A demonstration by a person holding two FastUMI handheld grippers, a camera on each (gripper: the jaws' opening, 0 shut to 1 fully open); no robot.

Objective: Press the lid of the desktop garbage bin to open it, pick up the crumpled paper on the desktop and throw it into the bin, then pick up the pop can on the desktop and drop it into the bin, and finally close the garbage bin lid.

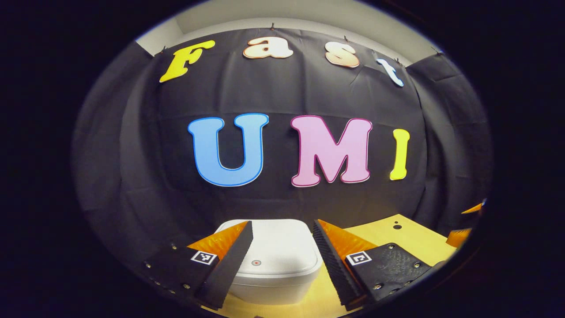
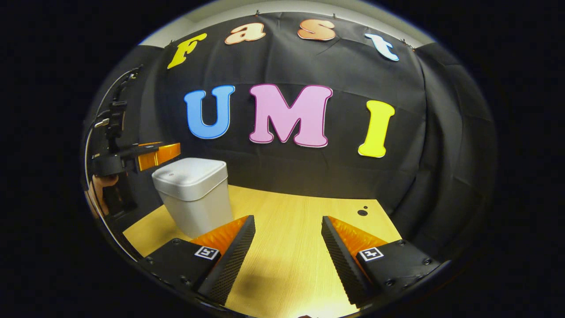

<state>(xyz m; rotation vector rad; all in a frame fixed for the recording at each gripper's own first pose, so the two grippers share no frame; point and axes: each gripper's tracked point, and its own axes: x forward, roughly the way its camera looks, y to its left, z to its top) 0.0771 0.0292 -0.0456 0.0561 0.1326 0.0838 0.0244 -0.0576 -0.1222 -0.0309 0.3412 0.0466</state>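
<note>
We judge the task to be at its very start. The white, rounded-square plastic desktop garbage bin [image 2: 194, 194] stands on the light wooden tabletop [image 2: 300, 247] near the black cloth wall, and its lid [image 1: 271, 247] lies flat and closed, with a small round red-ringed button [image 1: 256, 263] near the front edge.

In the left gripper view, our left hand-held gripper [image 1: 282, 260] hangs above the lid with its fingers spread apart, one to each side of the lid's front part, touching nothing as far as we can tell. From the right gripper view the same gripper shows just above the bin's far side, with a person's hand [image 2: 99, 187] below it.

Our right hand-held gripper [image 2: 287, 256] is also spread apart and empty, over bare tabletop, well apart from the bin.

Everything remains to be done: pressing the lid open, dropping in the crumpled paper, then the pop can, then closing the lid. We cannot say where the paper and can lie.
</note>
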